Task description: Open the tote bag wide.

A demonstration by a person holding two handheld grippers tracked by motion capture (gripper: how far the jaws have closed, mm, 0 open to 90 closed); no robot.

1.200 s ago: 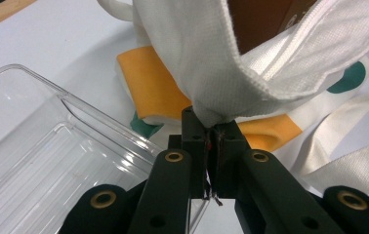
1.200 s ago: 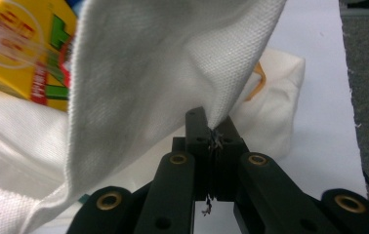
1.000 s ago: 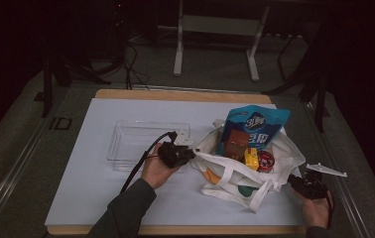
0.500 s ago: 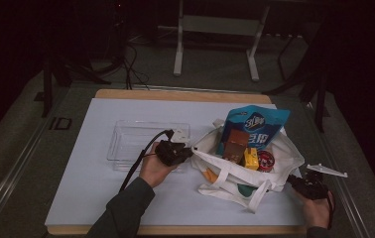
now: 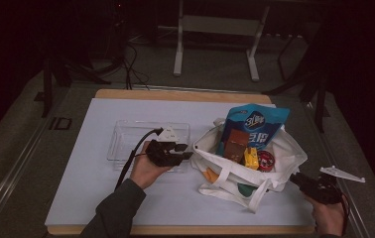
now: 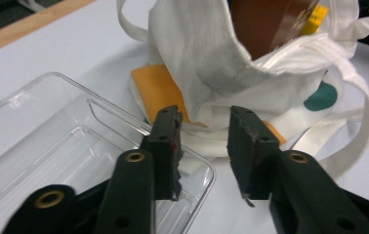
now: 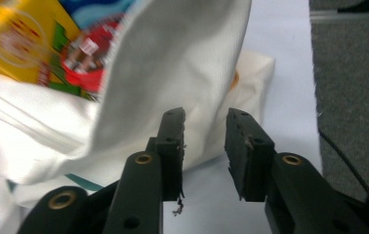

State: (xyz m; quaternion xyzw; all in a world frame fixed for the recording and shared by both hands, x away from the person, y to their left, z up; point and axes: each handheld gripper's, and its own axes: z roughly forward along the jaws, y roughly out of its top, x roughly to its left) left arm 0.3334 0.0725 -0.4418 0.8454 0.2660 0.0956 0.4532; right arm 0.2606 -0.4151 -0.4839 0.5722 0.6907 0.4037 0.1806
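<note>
We hold both grippers beside the bag (image 5: 247, 166), which sits right of centre. Our left gripper (image 5: 185, 152) is just left of it, the right gripper (image 5: 294, 179) just right; the jaws of both have just been opening, nothing between them. The tray (image 5: 126, 144) lies left.

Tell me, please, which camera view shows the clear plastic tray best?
The high view: the whole clear plastic tray lies left of the white bag, partly behind the left gripper. The left gripper view shows its near corner close up, beside the bag.
</note>
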